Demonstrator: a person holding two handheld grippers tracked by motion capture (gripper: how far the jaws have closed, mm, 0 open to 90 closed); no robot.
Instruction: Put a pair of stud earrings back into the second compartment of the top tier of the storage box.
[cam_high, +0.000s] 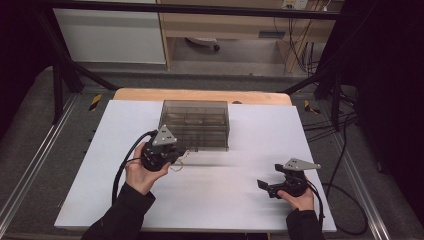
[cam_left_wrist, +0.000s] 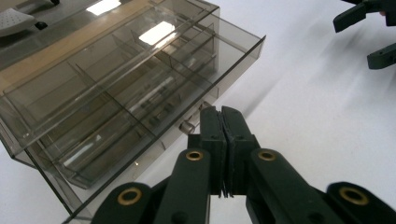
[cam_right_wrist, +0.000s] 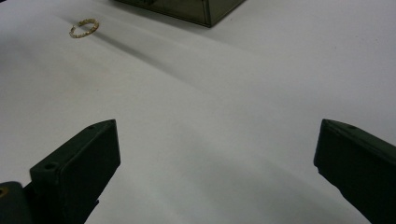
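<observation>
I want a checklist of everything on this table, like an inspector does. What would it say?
Surface: white sheet over a wooden table, flat.
Job's things: smoky clear box with compartments, its drawer pulled out a little toward the person; small gold ring lying on the sheet near the box.
Clutter: nothing seen.
Grippers: left gripper shut, tips at the drawer front, with nothing visible between its jaws; right gripper open, low over bare sheet, holding nothing.
Cables: a black cable loops from the left gripper; another trails from the right.
Surroundings: black frame bars, grey floor, wires at the right.
</observation>
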